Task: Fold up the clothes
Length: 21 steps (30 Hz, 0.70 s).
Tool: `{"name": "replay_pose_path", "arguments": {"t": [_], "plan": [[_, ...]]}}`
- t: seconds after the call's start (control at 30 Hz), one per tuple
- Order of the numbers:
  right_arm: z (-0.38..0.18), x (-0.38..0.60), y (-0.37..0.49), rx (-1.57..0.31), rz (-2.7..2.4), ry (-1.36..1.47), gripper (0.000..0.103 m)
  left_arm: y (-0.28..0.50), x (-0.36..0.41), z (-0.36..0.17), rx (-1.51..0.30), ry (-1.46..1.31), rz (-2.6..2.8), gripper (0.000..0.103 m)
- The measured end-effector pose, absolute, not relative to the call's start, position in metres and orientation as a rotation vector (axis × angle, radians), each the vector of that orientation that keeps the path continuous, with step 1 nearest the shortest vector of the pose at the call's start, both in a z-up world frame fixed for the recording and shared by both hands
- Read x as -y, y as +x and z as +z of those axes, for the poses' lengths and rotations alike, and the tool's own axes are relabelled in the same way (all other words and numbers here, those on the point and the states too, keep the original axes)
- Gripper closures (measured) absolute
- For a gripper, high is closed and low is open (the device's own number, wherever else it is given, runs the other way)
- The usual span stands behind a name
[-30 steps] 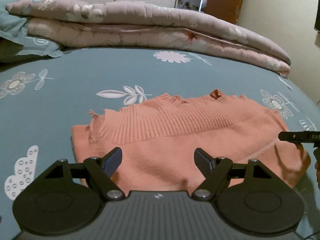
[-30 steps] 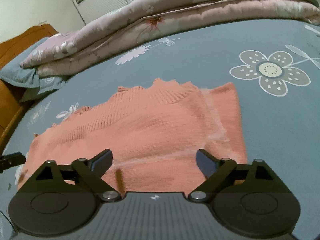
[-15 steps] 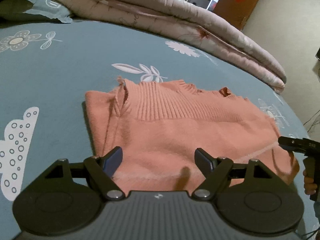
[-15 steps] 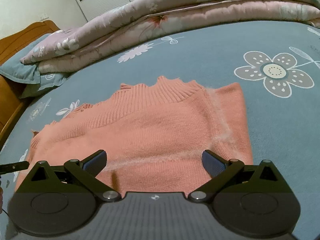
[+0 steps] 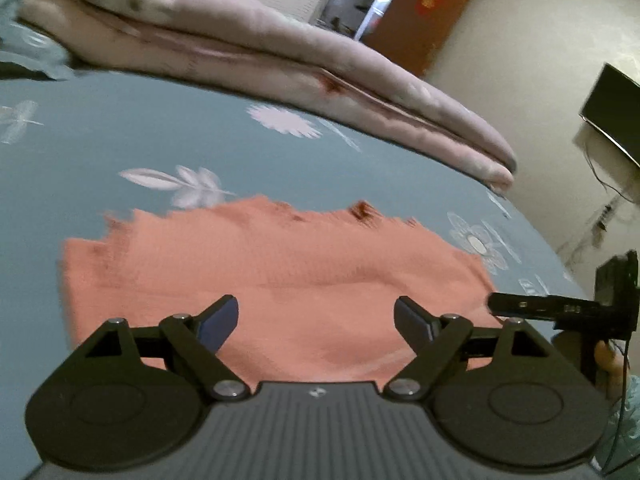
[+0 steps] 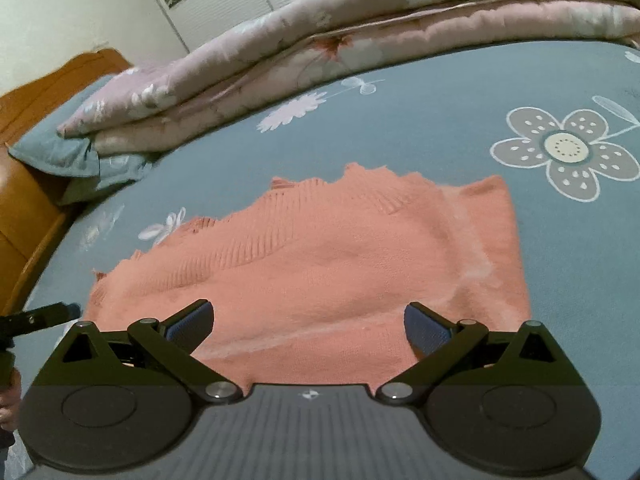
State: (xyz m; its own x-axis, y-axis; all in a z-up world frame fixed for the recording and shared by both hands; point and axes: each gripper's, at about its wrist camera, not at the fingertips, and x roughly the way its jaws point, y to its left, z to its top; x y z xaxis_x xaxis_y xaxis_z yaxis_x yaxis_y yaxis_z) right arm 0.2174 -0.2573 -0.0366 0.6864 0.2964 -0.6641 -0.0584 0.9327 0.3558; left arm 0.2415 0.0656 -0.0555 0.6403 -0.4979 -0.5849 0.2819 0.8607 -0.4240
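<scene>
Bed [image 6: 460,112] covered in a blue-grey sheet printed with white flowers. Lying flat near its middle: folded salmon-pink knit sweater [image 6: 340,264]. Along the far side: folded pink floral quilt [image 6: 360,36]; beside it, blue pillow [image 6: 60,152].

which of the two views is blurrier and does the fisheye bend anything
The left wrist view is the blurrier: the orange sweater and folded quilt are smeared, as by motion. The right wrist view is sharp, with the sweater's ribbing readable. Both views bow the blue bedsheet into a curve and darken at the corners.
</scene>
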Motion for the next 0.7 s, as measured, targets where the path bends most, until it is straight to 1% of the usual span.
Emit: {"name": "replay_pose_path", "arguments": {"t": [0.1, 0.2, 0.33, 0.4, 0.43, 0.47, 0.5, 0.57, 0.7], "plan": [[-0.043, 0.255, 0.215, -0.805, 0.191, 0.294, 0.0, 0.252, -0.05, -0.076, -0.812, -0.3, -0.431, 0.018], [-0.046, 0.259, 0.212, -0.803, 0.191, 0.292, 0.0, 0.258, -0.046, -0.084, -0.782, -0.309, -0.412, 0.017], [-0.047, 0.261, 0.207, -0.786, 0.191, 0.303, 0.0, 0.264, -0.05, -0.069, -0.745, -0.404, -0.426, 0.017], [-0.046, 0.259, 0.205, -0.775, 0.181, 0.304, 0.0, 0.254, -0.054, -0.051, -0.677, -0.413, -0.454, 0.017], [-0.045, 0.258, 0.203, -0.766, 0.174, 0.308, 0.0, 0.248, -0.057, -0.042, -0.651, -0.397, -0.456, 0.016], [-0.043, 0.257, 0.201, -0.749, 0.169, 0.319, 0.0, 0.241, -0.059, -0.035, -0.644, -0.374, -0.442, 0.012], [-0.04, 0.255, 0.199, -0.727, 0.164, 0.334, 0.0, 0.235, -0.061, -0.032, -0.643, -0.354, -0.426, 0.01], [-0.035, 0.251, 0.195, -0.681, 0.176, 0.367, 0.0, 0.222, -0.068, -0.034, -0.654, -0.348, -0.406, 0.008], [-0.026, 0.224, 0.205, -0.653, 0.286, 0.348, 0.0, 0.213, -0.074, -0.062, -0.762, -0.351, -0.346, 0.008]]}}
